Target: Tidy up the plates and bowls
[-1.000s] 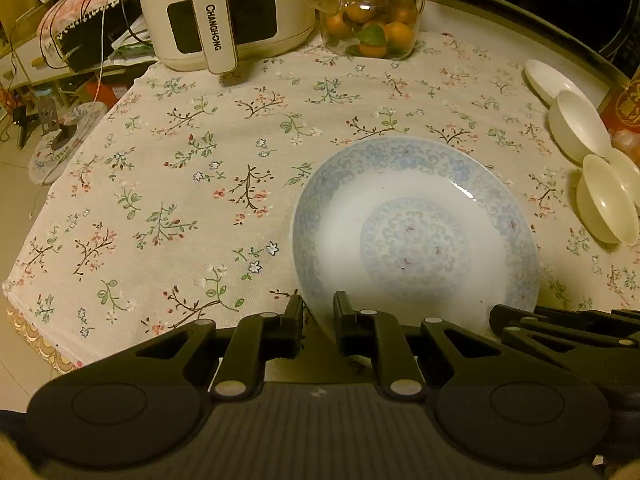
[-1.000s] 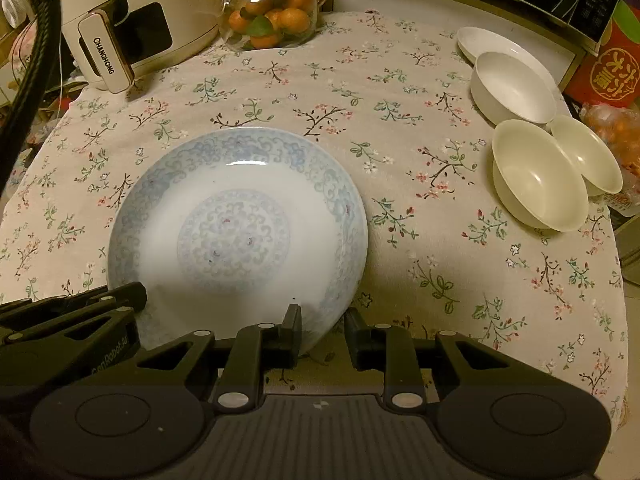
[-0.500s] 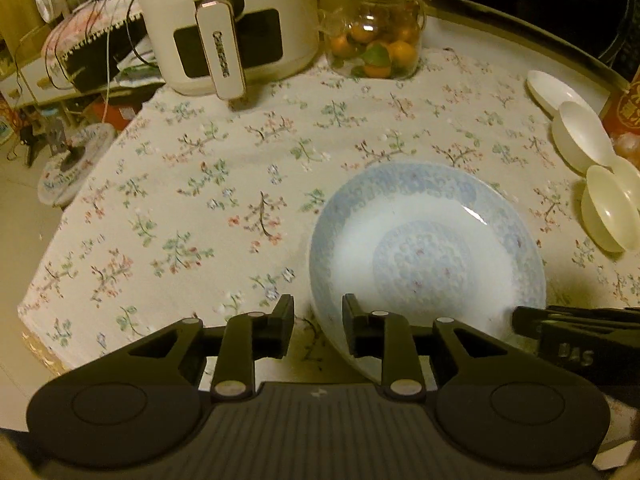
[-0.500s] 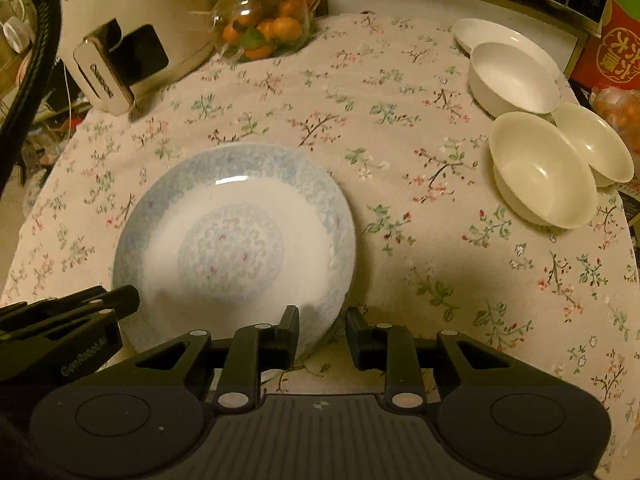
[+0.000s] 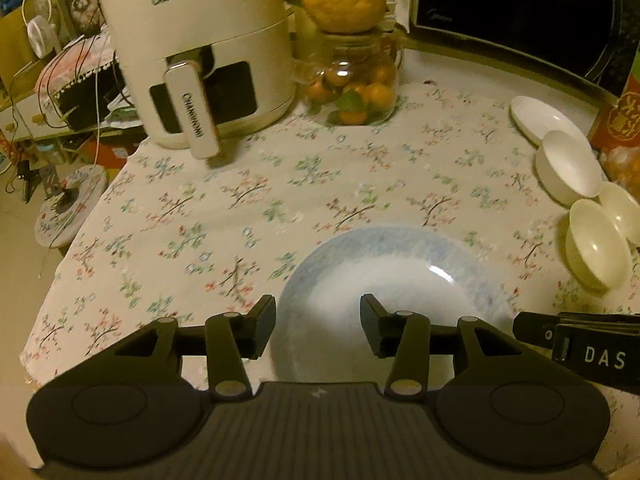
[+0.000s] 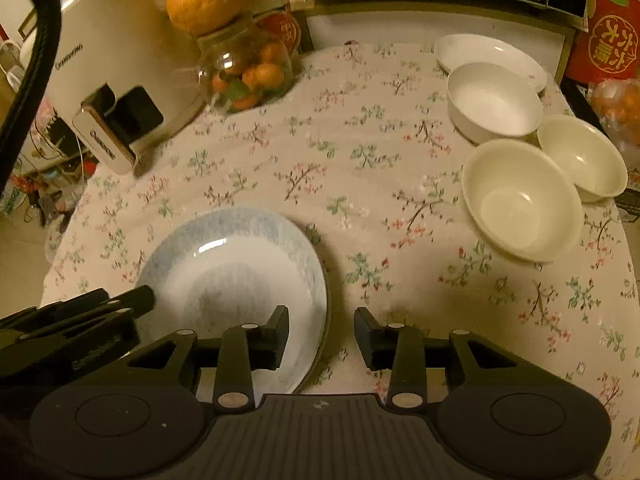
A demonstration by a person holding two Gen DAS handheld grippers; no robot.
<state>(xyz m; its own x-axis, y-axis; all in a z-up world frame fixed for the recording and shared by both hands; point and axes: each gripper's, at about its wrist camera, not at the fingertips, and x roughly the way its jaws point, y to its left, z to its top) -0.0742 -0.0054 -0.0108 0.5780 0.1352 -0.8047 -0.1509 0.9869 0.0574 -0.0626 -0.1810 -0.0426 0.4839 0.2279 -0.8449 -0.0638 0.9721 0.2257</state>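
A blue-patterned plate point(image 5: 394, 280) lies flat on a floral tablecloth point(image 5: 248, 200), near the table's front edge. Two black handheld grippers sit over it, one at each side.

The left gripper point(image 5: 318, 326) has its jaws opening. The plate's left rim falls in the gap between its fingers point(image 5: 262, 328), but neither pad presses on it; the plate is released.

The right gripper point(image 6: 322, 334) is also opening. The plate's right rim lies in its gap, nearer the left finger, with no pad visibly gripping it.

Each gripper's tip shows at the edge of the other's view, over opposite sides of the plate.

Well apart, at the table's far right, stand two cream bowls point(image 6: 520, 200), touching, a white bowl point(image 6: 494, 100) and a white plate point(image 6: 490, 54) behind it. An air fryer point(image 5: 200, 64) and a glass jar of oranges point(image 5: 354, 84) stand at the back.
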